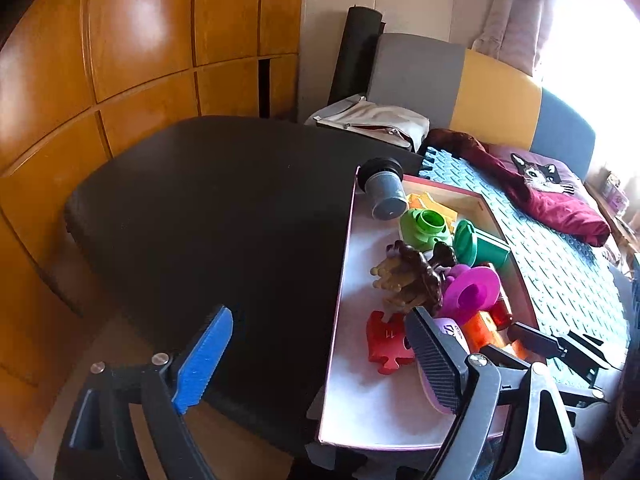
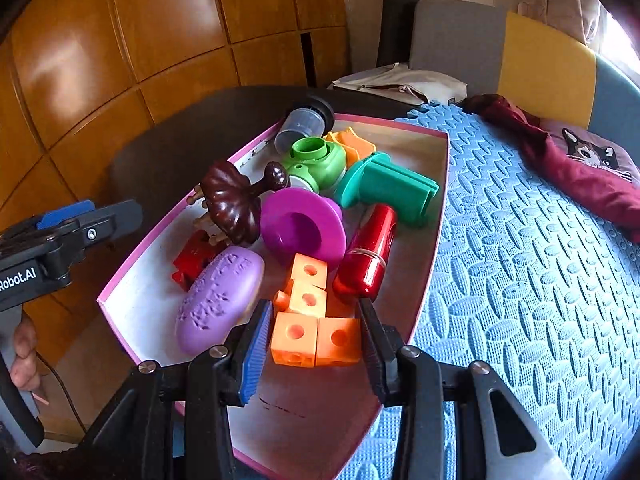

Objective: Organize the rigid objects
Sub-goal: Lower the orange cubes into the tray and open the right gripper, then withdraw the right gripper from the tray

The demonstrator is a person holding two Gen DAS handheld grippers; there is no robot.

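Observation:
A pink-rimmed box [image 2: 132,268] holds several toys: a grey capped cylinder [image 2: 304,124], a green round piece [image 2: 320,160], a teal piece [image 2: 388,188], a magenta disc [image 2: 302,228], a red cylinder [image 2: 368,252], a purple oval [image 2: 220,300] and a brown wooden toy [image 2: 232,200]. My right gripper [image 2: 314,344] is shut on a cluster of orange cube blocks [image 2: 316,332] low over the box's near end. My left gripper [image 1: 320,356] stands wide open with nothing in it, straddling the box's left rim [image 1: 340,288], close to a red puzzle piece [image 1: 388,340].
The box lies half on a black table [image 1: 200,208] and half on a blue foam mat [image 2: 520,280]. A maroon cloth with a cat picture [image 2: 592,176] and a beige bag [image 1: 376,120] lie behind. Wooden cupboard doors [image 1: 120,60] stand to the left. A person's hand [image 2: 24,360] shows.

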